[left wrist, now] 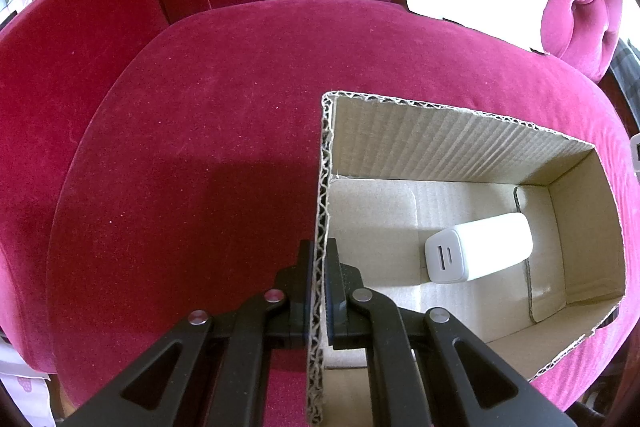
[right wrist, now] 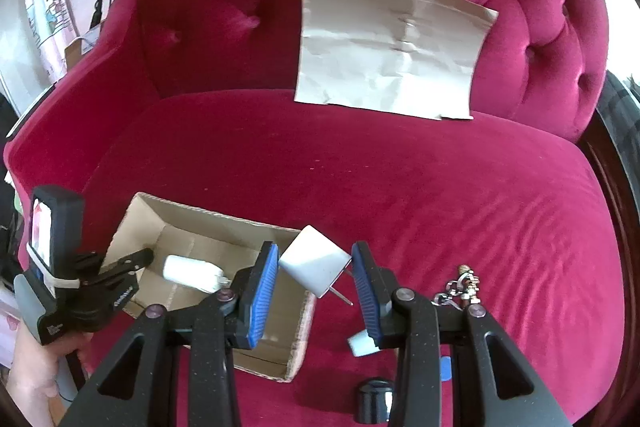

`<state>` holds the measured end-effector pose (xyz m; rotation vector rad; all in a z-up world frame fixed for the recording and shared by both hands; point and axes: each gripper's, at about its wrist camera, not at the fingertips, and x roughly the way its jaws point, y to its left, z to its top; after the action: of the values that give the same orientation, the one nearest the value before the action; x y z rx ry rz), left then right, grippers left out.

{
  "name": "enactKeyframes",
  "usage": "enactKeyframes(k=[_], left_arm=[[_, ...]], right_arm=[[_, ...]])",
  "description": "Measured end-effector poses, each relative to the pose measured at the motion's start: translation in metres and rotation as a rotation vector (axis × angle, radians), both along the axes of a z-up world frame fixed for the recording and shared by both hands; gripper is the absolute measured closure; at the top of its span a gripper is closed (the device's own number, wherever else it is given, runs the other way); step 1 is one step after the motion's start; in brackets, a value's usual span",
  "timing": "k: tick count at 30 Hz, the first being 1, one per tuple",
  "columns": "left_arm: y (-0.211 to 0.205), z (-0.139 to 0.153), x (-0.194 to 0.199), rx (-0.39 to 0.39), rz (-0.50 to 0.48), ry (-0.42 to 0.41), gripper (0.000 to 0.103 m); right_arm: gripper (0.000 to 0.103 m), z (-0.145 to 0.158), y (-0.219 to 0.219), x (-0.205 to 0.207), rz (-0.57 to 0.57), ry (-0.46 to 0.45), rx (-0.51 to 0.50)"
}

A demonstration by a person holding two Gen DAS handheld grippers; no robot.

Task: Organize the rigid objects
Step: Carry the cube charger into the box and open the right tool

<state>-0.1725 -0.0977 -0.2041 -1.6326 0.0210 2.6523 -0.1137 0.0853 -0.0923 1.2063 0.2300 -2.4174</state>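
Note:
An open cardboard box (left wrist: 460, 143) sits on a red velvet sofa seat; it also shows in the right wrist view (right wrist: 208, 227). A white charger (left wrist: 480, 253) lies on the box floor, also seen from the right wrist (right wrist: 192, 271). My left gripper (left wrist: 319, 267) is shut on the box's left wall; it shows in the right wrist view (right wrist: 120, 267). My right gripper (right wrist: 316, 267) is open, with a white plug adapter (right wrist: 316, 261) with metal prongs between its blue pads (right wrist: 262, 287), tilted, above the box's right edge.
A brass keyring (right wrist: 464, 285), a white and blue item (right wrist: 360, 345), a small blue piece (right wrist: 446, 367) and a black cylinder (right wrist: 374, 399) lie on the seat near the right gripper. A flat sheet of cardboard (right wrist: 388, 47) leans on the tufted backrest (right wrist: 240, 7).

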Motion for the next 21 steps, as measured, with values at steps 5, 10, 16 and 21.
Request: enactKeyframes(k=[5,10,16,21], left_arm=[[0.0,0.0,0.0,0.0,0.001,0.0,0.099],[-0.001,0.0,0.0,0.002,0.001,0.0,0.099],[-0.002,0.0,-0.001,0.003,0.001,0.0,0.099],[-0.001,0.0,-0.001,0.002,0.002,0.0,0.099]], right_arm=[[0.062,-0.005,-0.019,0.004,0.034,-0.01,-0.009],[0.062,-0.012,-0.036,0.008,0.06,-0.022,-0.011],[0.062,-0.023,-0.056,0.013,0.101,-0.039,-0.012],[0.062,-0.033,-0.072,0.015,0.125,-0.059,-0.018]])
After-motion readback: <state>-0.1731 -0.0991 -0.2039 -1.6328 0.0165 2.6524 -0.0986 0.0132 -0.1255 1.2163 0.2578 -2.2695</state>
